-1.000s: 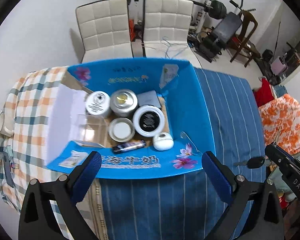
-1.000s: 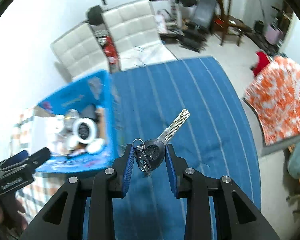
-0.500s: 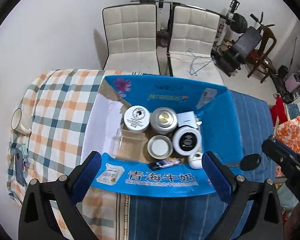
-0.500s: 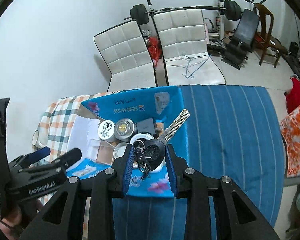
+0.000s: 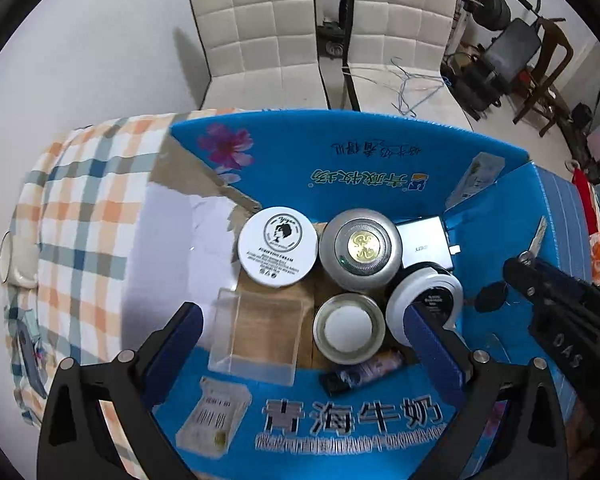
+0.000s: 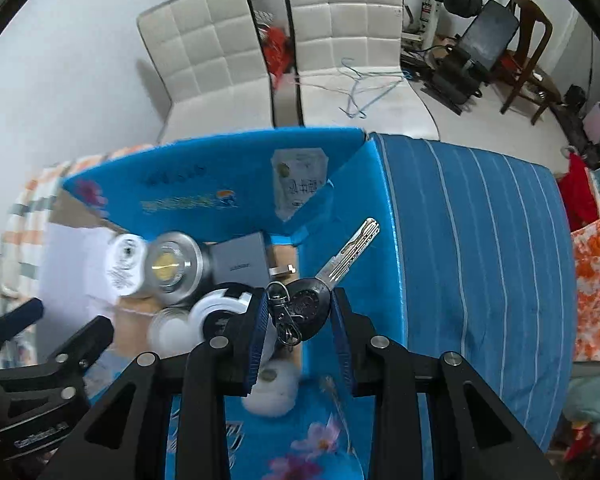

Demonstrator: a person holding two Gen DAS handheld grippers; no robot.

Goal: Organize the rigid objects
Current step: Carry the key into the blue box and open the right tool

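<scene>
Over the blue box's (image 6: 384,216) right wall, the right claw (image 6: 298,316) hangs clamped on the key (image 6: 312,304), bare cardboard just beneath. The left claw (image 5: 300,344) gapes wide above crowded jars (image 5: 360,254).

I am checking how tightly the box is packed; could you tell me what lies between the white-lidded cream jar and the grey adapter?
The silver tin with the gold emblem sits between the white cream jar and the grey adapter, as the left wrist view shows.

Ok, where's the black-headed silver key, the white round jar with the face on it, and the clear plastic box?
black-headed silver key (image 6: 308,309), right wrist view, on its black head
white round jar (image 5: 277,245), left wrist view, lid centre
clear plastic box (image 5: 256,336), left wrist view, its top face
</scene>
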